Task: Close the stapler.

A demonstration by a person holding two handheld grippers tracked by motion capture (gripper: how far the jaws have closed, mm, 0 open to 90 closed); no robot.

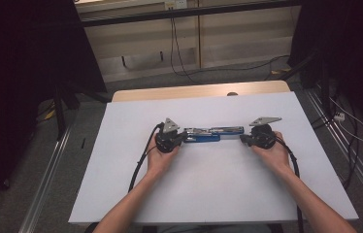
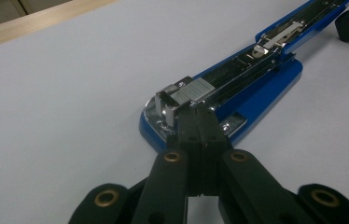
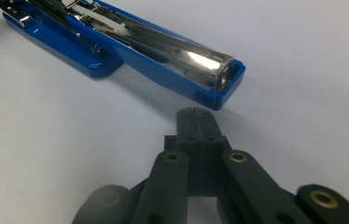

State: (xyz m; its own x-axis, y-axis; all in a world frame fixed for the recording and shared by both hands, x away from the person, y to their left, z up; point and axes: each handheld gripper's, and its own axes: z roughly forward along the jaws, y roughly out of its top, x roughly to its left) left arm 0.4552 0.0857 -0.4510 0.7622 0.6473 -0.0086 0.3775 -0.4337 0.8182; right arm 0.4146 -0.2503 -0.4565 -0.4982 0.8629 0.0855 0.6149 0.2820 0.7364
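The left tool (image 2: 199, 122) is closed, its tip pressing on the near end of the stapler (image 1: 208, 134), gripping nothing as far as I can tell; the right tool (image 3: 198, 122), also closed and empty, sits just short of the flipped-out arm's end. The stapler lies opened flat mid-tabletop (image 1: 208, 194), so opening looks done; loading or closing remains. Every edge is well apart, leaving free room all round.

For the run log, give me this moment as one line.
stapler: blue, opened flat on white table | left gripper: shut, tips at staple end | right gripper: shut, just short of other end, apart
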